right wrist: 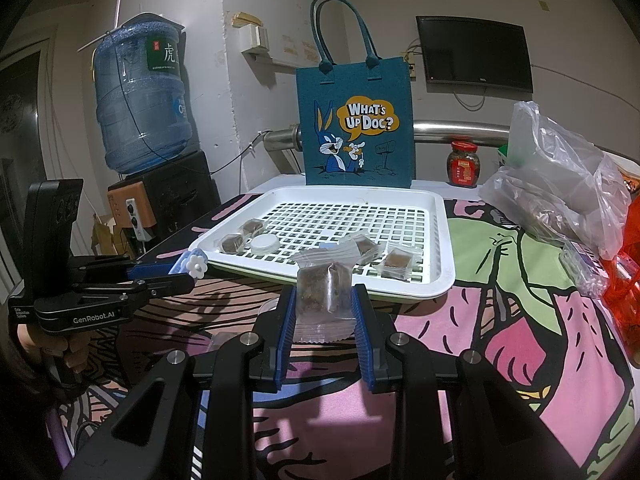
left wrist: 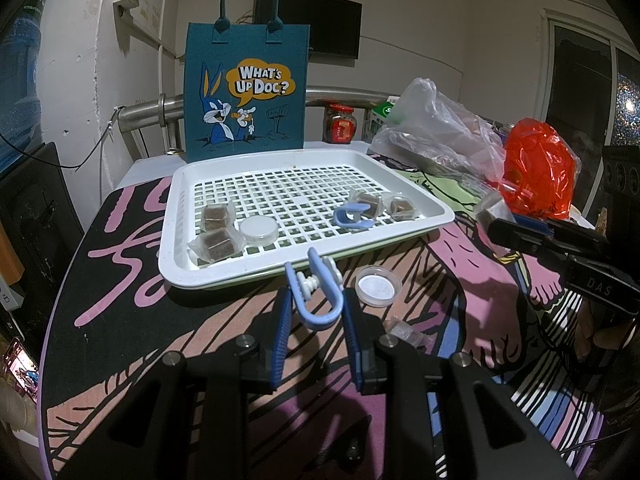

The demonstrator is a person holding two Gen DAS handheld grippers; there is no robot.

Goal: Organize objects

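My left gripper (left wrist: 316,300) is shut on a blue clip with a white flower (left wrist: 316,296), held just in front of the white slotted tray (left wrist: 304,160). The tray holds several wrapped brown snack cubes (left wrist: 216,216), a round clear lid (left wrist: 259,230) and another blue clip (left wrist: 354,218). My right gripper (right wrist: 324,300) is shut on a wrapped brown snack cube (right wrist: 325,292), held above the cloth before the tray (right wrist: 436,280). The left gripper also shows in the right wrist view (right wrist: 182,274).
A second round lid (left wrist: 378,290) and a small clear packet (left wrist: 404,332) lie on the patterned cloth. A blue Bugs Bunny tote (left wrist: 246,92) stands behind the tray. Clear plastic bags (left wrist: 436,132), a red bag (left wrist: 538,168) and a jar (left wrist: 340,122) sit at the right.
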